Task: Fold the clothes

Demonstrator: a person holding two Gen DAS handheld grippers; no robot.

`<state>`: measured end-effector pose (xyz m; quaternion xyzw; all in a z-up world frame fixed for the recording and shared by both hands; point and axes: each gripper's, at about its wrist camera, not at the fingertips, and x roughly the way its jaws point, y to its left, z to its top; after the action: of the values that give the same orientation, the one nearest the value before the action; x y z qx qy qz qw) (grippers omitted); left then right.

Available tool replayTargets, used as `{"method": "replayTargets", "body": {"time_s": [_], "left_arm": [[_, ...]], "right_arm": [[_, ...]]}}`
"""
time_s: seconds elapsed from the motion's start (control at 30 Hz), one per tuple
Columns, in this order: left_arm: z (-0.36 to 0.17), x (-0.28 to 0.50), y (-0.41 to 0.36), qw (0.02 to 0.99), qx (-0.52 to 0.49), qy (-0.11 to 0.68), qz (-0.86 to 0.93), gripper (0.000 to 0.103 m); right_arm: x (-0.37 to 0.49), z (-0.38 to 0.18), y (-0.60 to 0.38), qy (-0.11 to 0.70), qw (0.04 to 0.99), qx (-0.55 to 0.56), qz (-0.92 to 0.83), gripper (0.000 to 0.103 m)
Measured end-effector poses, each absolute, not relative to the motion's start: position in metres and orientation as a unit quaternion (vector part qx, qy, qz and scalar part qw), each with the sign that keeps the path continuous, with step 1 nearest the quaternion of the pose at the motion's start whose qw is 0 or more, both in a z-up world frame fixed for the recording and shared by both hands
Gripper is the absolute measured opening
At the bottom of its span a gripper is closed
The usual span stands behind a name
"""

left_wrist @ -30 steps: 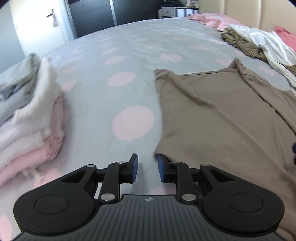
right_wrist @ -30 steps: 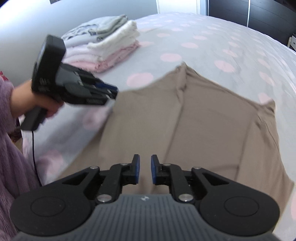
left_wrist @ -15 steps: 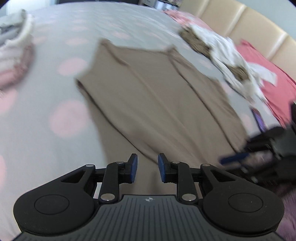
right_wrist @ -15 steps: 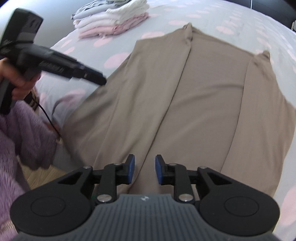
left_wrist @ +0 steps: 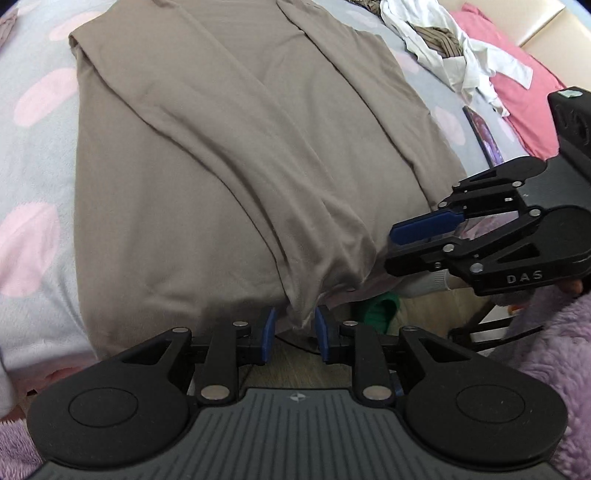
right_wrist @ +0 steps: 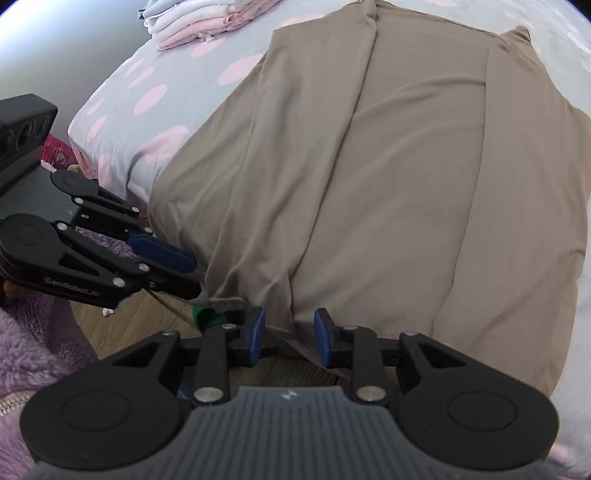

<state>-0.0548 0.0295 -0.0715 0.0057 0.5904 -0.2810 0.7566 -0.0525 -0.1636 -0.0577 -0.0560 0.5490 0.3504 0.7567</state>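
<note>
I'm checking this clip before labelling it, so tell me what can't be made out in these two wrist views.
- Left wrist view: the taupe knit garment's hem dips between the left gripper pads; contact unclear.
- Right wrist view: the hem hangs off the bed edge, so its outline is unclear. The right gripper jaws are opening around it.
- Right wrist view: the folded pink and white stack is cut by the top edge.
- Left wrist view: the dark flat phone-like object is too small to identify.

Both grippers came to the taupe garment's (left_wrist: pixel 229 155) near hem; right gripper (right_wrist: pixel 288 334) opening.
</note>
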Motion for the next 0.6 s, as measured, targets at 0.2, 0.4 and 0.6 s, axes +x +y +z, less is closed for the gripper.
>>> {"method": "replayTargets", "body": {"time_s": [0.2,0.4,0.6], "left_arm": [[-0.084,-0.053,0.027,0.751,0.010,0.597,-0.281,0.021],[-0.090,-0.052,0.016,0.745,0.020,0.594,-0.304,0.002],[-0.059,-0.056,0.032,0.739,-0.026,0.578,-0.344,0.000]], "right_arm": [[-0.052,-0.067,-0.163,0.550,0.754,-0.044,0.355,0.032],[-0.050,-0.074,-0.158,0.550,0.748,-0.038,0.368,0.011],[-0.047,-0.057,-0.164,0.557,0.733,-0.001,0.392,0.003]]}}
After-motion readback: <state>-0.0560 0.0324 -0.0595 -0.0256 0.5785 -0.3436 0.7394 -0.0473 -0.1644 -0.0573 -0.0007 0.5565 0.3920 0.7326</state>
